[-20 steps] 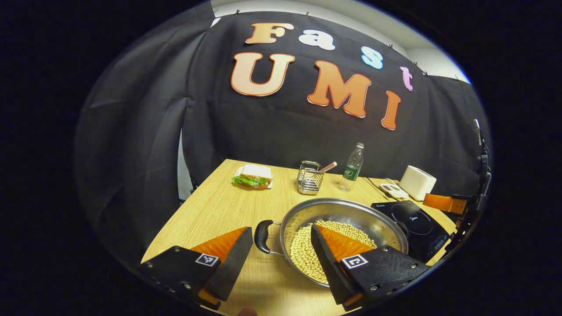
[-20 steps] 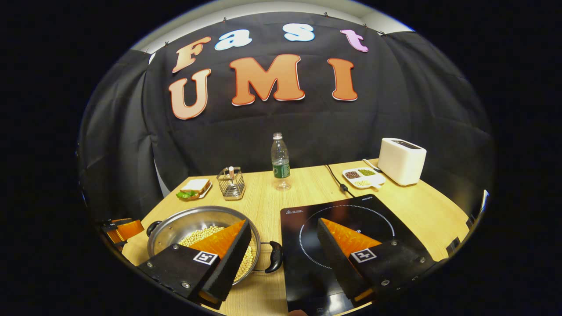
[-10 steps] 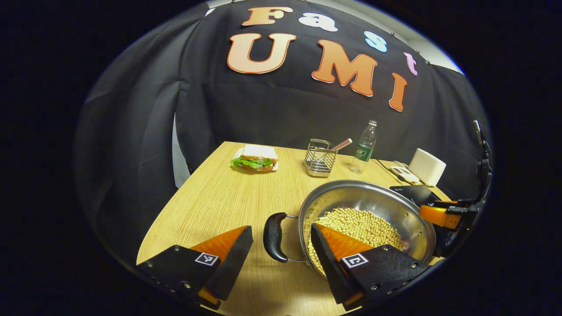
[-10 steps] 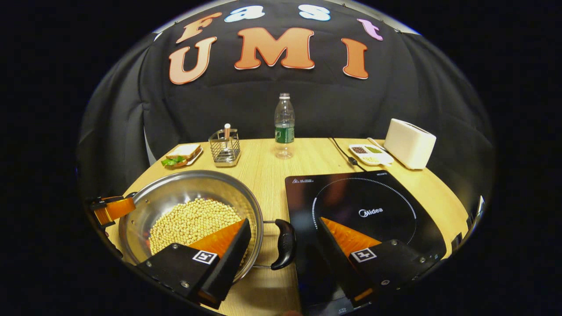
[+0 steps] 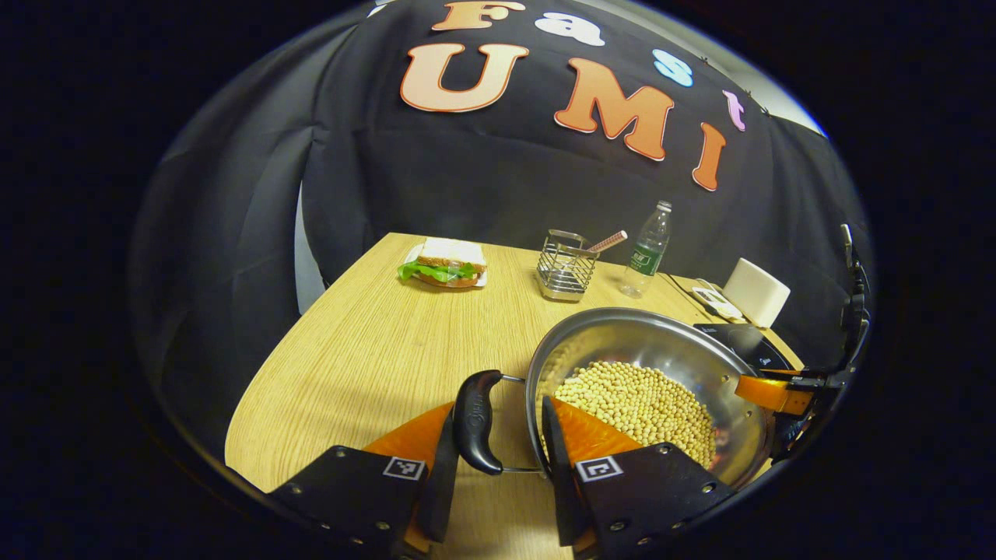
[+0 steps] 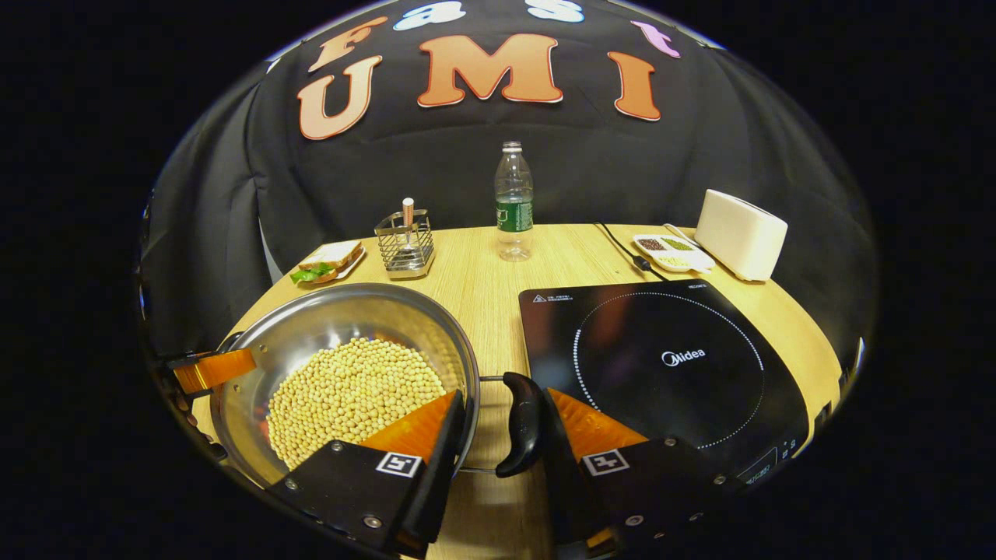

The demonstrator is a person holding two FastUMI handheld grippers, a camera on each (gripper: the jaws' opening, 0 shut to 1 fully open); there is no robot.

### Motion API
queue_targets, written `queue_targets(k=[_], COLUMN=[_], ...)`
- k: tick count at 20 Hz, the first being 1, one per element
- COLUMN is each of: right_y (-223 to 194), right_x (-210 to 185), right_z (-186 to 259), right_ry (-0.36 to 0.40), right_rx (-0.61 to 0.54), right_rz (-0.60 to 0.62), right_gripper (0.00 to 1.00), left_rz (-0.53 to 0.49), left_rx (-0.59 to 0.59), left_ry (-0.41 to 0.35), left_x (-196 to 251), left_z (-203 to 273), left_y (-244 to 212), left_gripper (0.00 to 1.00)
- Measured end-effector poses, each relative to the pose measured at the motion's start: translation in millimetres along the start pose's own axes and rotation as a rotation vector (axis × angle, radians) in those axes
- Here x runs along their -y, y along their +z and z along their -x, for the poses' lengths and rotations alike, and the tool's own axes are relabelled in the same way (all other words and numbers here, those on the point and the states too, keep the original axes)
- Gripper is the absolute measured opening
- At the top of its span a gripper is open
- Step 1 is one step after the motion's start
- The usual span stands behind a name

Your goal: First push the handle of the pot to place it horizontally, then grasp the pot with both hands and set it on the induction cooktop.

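Left gripper view | one pot (image 5: 661,342), two handles (image 5: 476,420) | left tool (image 5: 498,411), right tool (image 6: 502,397) each spread astride one.

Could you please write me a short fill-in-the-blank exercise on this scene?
1. The pot holds pale ____.
2. In the right gripper view, the cooktop lies to the ____ of the pot.
3. The bottle stands ____ on the table.

Missing words: beans; right; upright

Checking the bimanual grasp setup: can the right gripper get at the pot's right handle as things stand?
Probably yes. The right gripper already has its fingers on either side of the black handle, nothing between; one finger sits over the pot rim.
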State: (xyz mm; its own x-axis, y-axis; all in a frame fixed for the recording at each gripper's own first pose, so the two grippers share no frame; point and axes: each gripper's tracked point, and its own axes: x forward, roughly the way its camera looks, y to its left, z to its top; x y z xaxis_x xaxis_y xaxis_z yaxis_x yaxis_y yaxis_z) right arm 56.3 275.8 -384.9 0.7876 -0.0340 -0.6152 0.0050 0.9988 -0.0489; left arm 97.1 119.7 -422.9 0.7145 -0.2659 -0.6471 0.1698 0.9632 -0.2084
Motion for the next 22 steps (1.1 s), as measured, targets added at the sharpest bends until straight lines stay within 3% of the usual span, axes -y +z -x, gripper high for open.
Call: queue_targets(k=[3, 6, 11, 22], right_y=[2.4, 12.7, 34.8, 66.9], right_x=[1.0, 7.6, 28.8, 116.1], right_z=[0.5, 8.2, 28.0, 62.3], right_ry=[0.022, 0.035, 0.060, 0.037], right_rx=[-0.027, -0.008, 0.028, 0.094], right_rz=[-0.033, -0.029, -0.058, -0.095], right_gripper=[0.52, 0.51, 0.51, 0.51], left_rz=[0.054, 0.082, 0.037, 0.035], left_rx=[0.002, 0.004, 0.064, 0.088], left_ry=[0.029, 0.046, 0.055, -0.001], left_x=[2.1, 10.3, 39.8, 136.3], left_z=[8.8, 20.3, 41.2, 56.5], left_y=[-3.6, -2.9, 22.6, 46.8], left_gripper=[0.51, 0.50, 0.50, 0.50])
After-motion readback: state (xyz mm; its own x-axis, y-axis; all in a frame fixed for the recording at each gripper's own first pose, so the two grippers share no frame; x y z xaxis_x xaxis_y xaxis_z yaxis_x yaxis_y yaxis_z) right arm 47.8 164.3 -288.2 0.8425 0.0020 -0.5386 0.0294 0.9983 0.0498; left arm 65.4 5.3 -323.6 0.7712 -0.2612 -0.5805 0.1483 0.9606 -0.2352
